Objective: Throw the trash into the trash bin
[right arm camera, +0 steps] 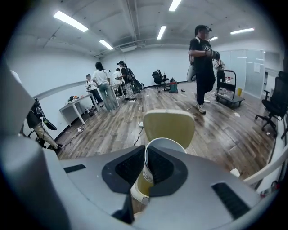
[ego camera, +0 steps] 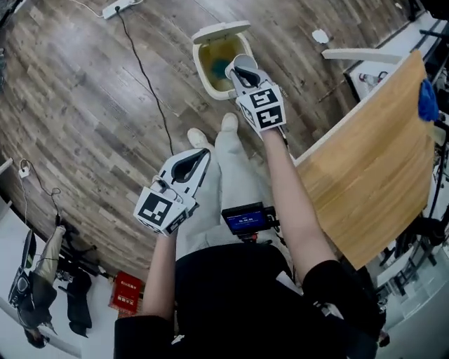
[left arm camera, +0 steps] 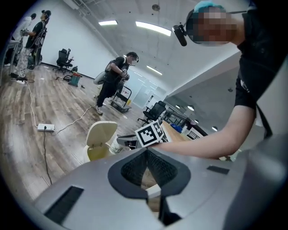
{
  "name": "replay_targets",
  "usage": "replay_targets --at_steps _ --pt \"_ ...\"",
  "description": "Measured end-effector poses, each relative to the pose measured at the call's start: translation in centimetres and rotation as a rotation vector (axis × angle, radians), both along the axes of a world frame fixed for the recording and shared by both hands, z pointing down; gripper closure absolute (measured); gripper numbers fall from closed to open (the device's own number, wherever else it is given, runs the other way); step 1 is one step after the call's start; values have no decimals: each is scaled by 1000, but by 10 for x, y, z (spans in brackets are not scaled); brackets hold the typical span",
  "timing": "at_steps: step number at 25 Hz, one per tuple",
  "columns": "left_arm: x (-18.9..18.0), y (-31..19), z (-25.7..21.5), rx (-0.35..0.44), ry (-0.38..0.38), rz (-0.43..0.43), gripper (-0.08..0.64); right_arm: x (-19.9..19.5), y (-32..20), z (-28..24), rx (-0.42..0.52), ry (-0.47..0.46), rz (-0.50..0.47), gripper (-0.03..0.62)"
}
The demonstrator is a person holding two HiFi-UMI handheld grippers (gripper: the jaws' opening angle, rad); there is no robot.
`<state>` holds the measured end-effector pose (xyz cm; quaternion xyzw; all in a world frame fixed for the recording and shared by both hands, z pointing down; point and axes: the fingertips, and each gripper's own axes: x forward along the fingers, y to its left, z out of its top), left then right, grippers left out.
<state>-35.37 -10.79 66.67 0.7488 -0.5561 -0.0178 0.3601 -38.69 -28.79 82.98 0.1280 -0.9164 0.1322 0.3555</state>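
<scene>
The cream trash bin (ego camera: 210, 73) stands on the wood floor with its lid (ego camera: 221, 31) flipped up, and something teal lies inside. My right gripper (ego camera: 240, 71) hangs over the bin's near rim, shut on a crushed paper cup (right arm camera: 145, 179) whose white rim sticks out past the jaws; the raised lid (right arm camera: 170, 128) shows just beyond it. My left gripper (ego camera: 191, 165) is lower and nearer my body, left of my legs, its pads (left arm camera: 135, 168) together with nothing between them. From the left gripper view I see the bin (left arm camera: 100, 146), the cup (left arm camera: 116, 147) and the right gripper's marker cube (left arm camera: 150, 133).
A wooden table (ego camera: 372, 175) stands at my right. A black cable (ego camera: 151, 91) runs across the floor from a power strip (ego camera: 116, 8). A red box (ego camera: 126, 291) lies on the floor at the lower left. A person walks (right arm camera: 203, 67) beyond the bin, others stand at tables (right arm camera: 101, 87).
</scene>
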Motion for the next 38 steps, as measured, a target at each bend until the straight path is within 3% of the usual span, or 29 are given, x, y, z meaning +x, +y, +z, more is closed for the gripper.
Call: replay_targets --at_steps 4,9,11,13,19,25,28,32,38 --pt "-7 -23 51 -64 39 4 554 -8 1 84 -77 77 5 575" --pt "-7 -31 90 -76 106 4 554 -6 16 150 -139 143 23 575" --pt "-3 -28 97 -72 143 5 554 -2 18 162 -173 129 67 566" --pt "2 -24 95 -51 170 41 554 4 17 169 -195 130 104 472" --pt "0 -24 63 5 166 72 554 14 15 140 -183 176 95 472" --pt "8 -24 21 81 37 113 554 -7 16 47 -93 29 66 583" --pt "5 -15 -24 139 -26 138 554 -10 24 -45 -51 -78 67 594" --pt "-15 16 -89 192 -56 117 554 -10 64 -178 -13 -256 54 594" --pt "-43 17 -190 326 -235 24 554 1 94 -350 134 -468 -11 595"
